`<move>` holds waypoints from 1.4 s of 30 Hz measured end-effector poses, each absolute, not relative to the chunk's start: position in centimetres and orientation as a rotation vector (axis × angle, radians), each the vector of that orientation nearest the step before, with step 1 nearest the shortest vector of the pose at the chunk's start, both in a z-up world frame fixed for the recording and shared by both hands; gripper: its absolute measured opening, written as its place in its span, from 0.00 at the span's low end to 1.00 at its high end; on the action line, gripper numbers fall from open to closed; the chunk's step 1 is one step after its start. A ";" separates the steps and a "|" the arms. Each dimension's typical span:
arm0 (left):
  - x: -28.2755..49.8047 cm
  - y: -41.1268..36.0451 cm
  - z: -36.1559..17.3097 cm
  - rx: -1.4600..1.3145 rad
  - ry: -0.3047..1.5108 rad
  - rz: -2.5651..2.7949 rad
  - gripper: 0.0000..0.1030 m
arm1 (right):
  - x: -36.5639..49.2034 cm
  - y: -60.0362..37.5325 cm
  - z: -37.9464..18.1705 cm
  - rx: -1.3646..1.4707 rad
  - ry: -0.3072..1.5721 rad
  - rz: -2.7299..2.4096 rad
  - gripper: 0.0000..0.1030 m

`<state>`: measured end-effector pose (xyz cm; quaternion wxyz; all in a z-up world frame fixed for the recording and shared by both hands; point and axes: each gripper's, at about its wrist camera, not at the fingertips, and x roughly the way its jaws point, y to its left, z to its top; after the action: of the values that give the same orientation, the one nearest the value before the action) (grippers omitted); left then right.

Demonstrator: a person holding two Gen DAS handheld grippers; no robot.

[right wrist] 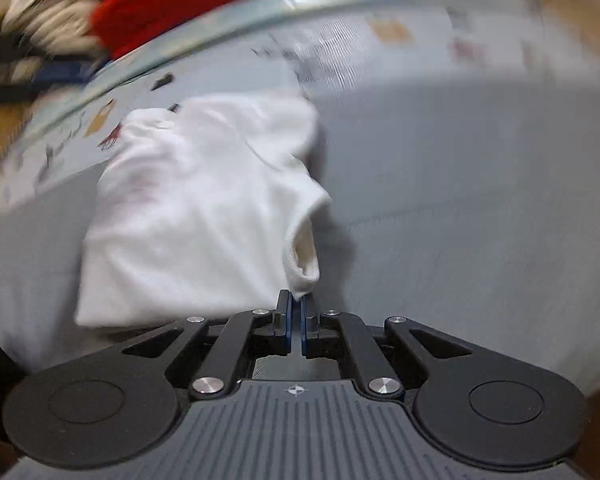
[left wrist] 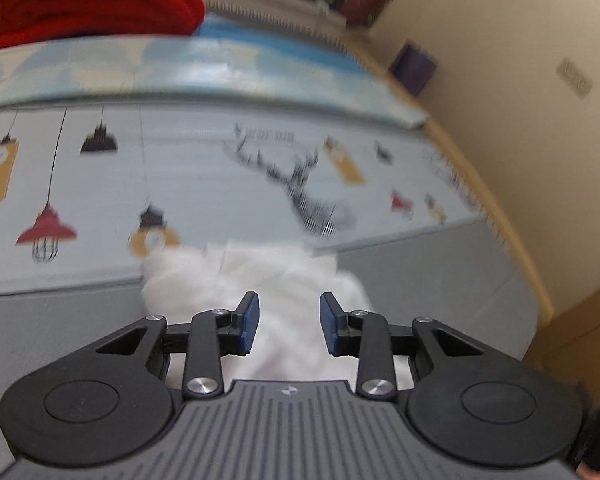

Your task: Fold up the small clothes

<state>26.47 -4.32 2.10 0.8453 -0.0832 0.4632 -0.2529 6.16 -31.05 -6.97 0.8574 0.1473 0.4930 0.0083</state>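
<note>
White cotton, soft and light, the small T-shirt (right wrist: pixel 196 208) lies partly folded on the grey printed mat (right wrist: pixel 460 200) and will drape and slide easily; hems and sleeve cuffs make the best holds. The right gripper (right wrist: pixel 296 312) is clenched on a sleeve cuff. The left gripper (left wrist: pixel 288 324) hangs released over the shirt. A red blanket (left wrist: pixel 96 0) sits well apart; blur hides whether anything obstructs

Left tongs (left wrist: pixel 288 322) spread wide — right tongs (right wrist: pixel 296 312) pinched.
</note>
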 end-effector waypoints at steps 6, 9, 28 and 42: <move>25.0 -5.1 -0.1 -0.022 1.082 -0.648 0.34 | 6.8 -32.2 -6.8 0.492 0.947 0.033 0.38; 23.3 -6.2 -1.3 0.041 1.121 -0.725 0.34 | 8.1 -33.3 -7.6 0.554 1.001 -0.035 0.08; 27.1 -1.3 -4.2 -0.056 1.203 -0.523 0.27 | 16.4 -33.0 -0.1 0.310 0.916 -0.070 0.40; 33.7 3.1 -7.8 -0.461 1.277 -0.271 0.53 | 26.4 -33.8 -9.6 0.518 1.071 0.004 0.25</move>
<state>33.68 3.13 -7.82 0.7699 -0.2127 0.5885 -0.1248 26.37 -33.77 -9.65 0.8281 0.2441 0.5047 0.0018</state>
